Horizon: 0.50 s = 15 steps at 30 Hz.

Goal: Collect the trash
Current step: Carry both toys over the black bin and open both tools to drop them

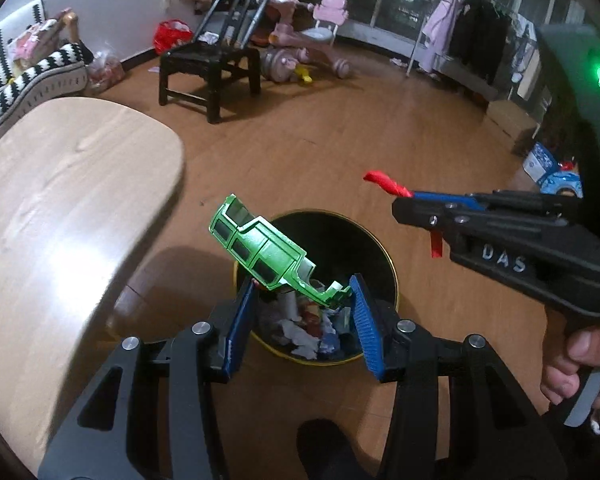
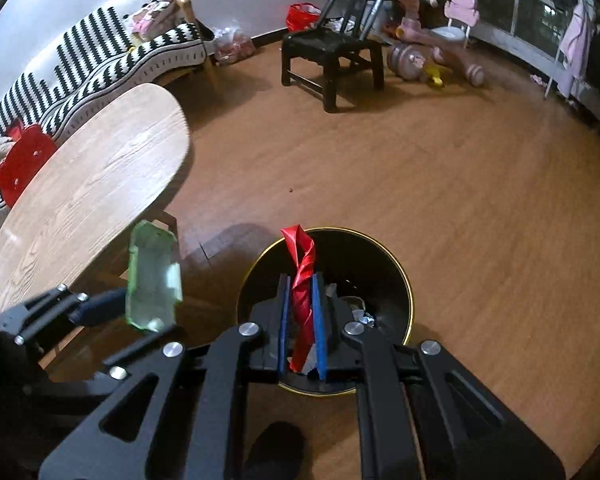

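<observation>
My left gripper (image 1: 302, 286) is shut on a green toy car shell (image 1: 260, 248), which its blue pads hold by one end. The shell tilts up and left over a black trash bin with a gold rim (image 1: 394, 280). Crumpled paper and wrappers (image 1: 304, 332) lie inside the bin. To the right, my right gripper (image 1: 404, 200) is shut on a twisted red wrapper (image 1: 384, 182). In the right wrist view that gripper (image 2: 301, 278) holds the red wrapper (image 2: 304, 280) over the bin (image 2: 380, 264). At the left there, the left gripper (image 2: 118, 304) carries the green shell (image 2: 152, 280).
A light wooden oval table (image 1: 60, 200) stands just left of the bin, also seen as the table (image 2: 100, 180). A black chair (image 1: 212, 60), a pink tricycle (image 1: 312, 36), a striped sofa (image 2: 100, 52) and a clothes rack (image 1: 472, 32) stand farther off. A hand (image 1: 580, 360) grips the right tool.
</observation>
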Tool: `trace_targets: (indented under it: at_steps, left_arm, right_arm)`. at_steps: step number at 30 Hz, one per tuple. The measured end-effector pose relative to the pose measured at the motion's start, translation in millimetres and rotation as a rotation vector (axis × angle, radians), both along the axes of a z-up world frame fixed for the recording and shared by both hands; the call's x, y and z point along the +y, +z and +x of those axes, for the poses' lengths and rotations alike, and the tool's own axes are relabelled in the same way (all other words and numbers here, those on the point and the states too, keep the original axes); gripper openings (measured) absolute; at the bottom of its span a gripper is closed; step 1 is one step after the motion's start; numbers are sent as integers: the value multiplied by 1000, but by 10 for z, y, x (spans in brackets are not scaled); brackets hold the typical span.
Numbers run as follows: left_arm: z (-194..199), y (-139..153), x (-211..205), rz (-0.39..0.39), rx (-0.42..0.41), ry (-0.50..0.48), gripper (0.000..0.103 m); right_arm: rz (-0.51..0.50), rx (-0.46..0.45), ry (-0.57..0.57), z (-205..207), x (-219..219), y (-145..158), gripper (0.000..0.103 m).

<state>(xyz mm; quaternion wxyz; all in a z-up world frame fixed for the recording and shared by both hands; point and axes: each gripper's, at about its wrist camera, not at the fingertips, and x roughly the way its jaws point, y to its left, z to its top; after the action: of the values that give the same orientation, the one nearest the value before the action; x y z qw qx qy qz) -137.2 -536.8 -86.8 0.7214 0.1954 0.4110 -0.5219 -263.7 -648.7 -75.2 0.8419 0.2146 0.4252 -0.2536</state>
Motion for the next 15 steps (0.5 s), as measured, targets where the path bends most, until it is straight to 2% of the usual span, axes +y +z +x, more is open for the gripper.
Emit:
trace_targets:
  at_steps: [15]
  left_arm:
    - [-36,-275,-352,46,14,-24,46]
  right_arm:
    - [52,17,-28,59,-132,-125,11]
